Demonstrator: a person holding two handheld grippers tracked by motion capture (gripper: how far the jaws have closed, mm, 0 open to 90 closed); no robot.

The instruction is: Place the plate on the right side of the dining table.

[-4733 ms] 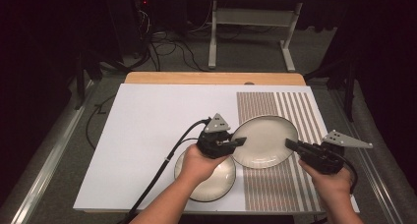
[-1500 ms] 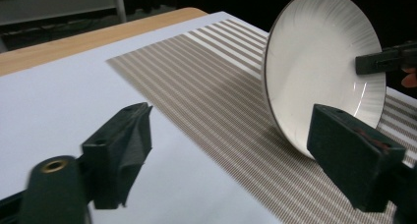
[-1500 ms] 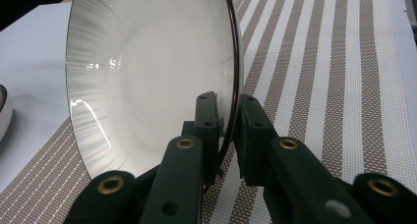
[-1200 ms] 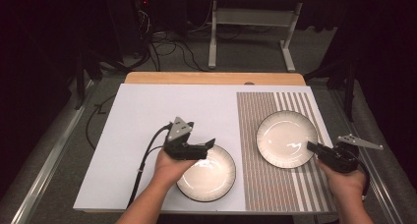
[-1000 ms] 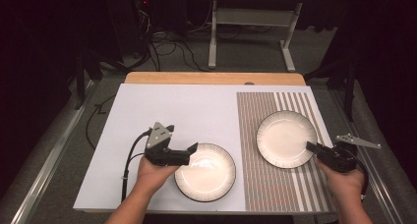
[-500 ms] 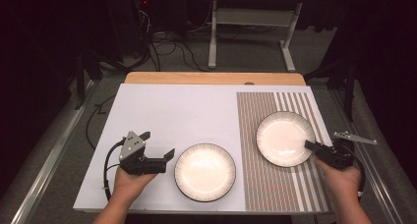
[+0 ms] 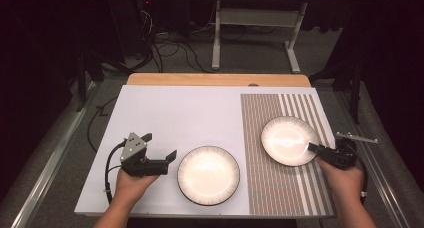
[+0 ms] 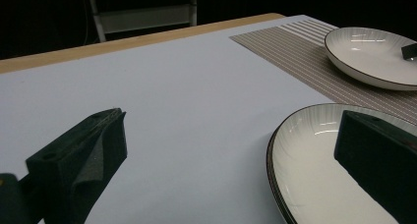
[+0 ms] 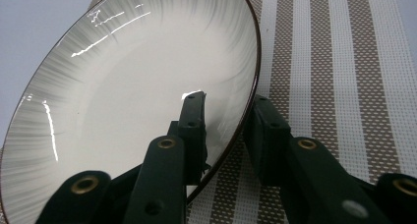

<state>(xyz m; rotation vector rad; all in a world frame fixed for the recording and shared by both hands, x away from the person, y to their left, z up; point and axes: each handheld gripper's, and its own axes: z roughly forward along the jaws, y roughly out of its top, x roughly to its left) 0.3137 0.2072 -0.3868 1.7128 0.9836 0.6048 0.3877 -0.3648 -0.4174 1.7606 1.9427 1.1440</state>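
Nearest, an empty ribbed plate [image 7: 208,175] lies on the white table [image 7: 175,113], with the left gripper [image 7: 161,145] at its 9 o'clock, jaws wide apart and holding nothing. Farther, at 2 o'clock, a second empty plate [image 7: 289,140] rests on the striped mat [image 7: 280,188]. The right gripper [image 7: 312,148] straddles its 4 o'clock rim, jaws just opening, grip apparently released. It should back straight out to avoid dragging the rim.

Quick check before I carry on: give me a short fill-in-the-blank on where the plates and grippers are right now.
1. The right gripper has its jaws astride the rim of the plate on the ____ mat.
2. The left gripper holds ____.
3. The near plate lies on the ____ table surface.
4. There are ____ plates.

Answers: striped; nothing; white; two
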